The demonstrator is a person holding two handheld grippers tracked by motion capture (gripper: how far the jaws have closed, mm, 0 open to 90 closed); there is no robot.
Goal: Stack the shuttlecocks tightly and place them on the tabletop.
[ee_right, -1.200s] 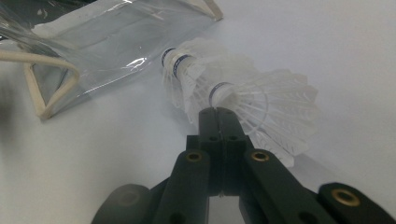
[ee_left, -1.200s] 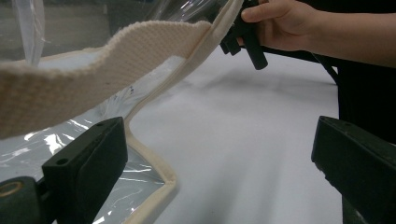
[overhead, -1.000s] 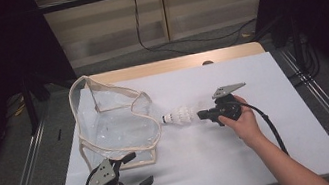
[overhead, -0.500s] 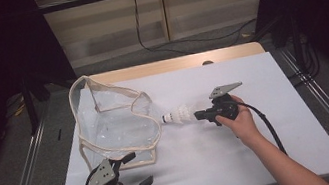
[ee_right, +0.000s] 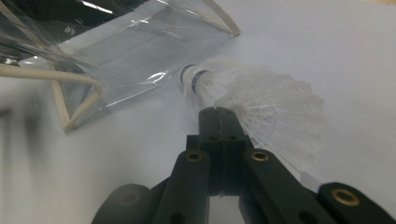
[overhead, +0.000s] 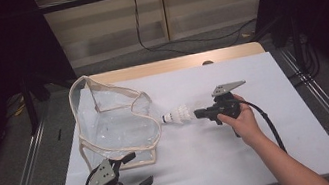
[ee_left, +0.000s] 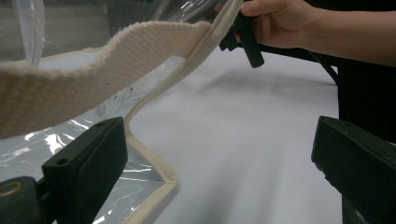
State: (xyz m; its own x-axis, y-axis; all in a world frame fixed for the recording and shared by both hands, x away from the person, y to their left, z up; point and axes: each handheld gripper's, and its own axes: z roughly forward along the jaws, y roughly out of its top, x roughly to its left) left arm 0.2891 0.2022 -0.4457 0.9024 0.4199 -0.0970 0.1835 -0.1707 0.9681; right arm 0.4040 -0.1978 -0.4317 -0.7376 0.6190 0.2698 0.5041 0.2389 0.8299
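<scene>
**Shuttlecock held at the mouth of the clear bag**

The shuttlecock [overhead: 180, 115] lies level just above the bench [overhead: 274, 155], its cork nose pointing at the clear bag [overhead: 112, 126] and sitting right at the bag's near corner; whether it touches the plastic cannot be told. It is carried nose-first, which looks like the sensible way to slide it into the bag: the narrow end would lead and the feather skirt would follow without snagging.

The right gripper [overhead: 201, 113] sits on the far side of the shuttlecock from the bag. In the right gripper view its fingers [ee_right: 219, 122] are clenched together on the edge of the feather skirt [ee_right: 275, 107], a light hold at the tail that leaves the nose free to enter first. The pinch on the thin feathers seems slight, so the shuttlecock could tip or slip if pushed hard.

The bag stands partly open, its cream fabric trim [ee_left: 93, 74] rising in a loop. The left gripper [overhead: 130, 171] waits just beside the bag's front corner, nearest the person, with its fingers [ee_left: 88, 161] released and spread wide, holding nothing. In the left gripper view the trim passes over one finger. From there it is well placed to catch the rim and keep the mouth open.
</scene>
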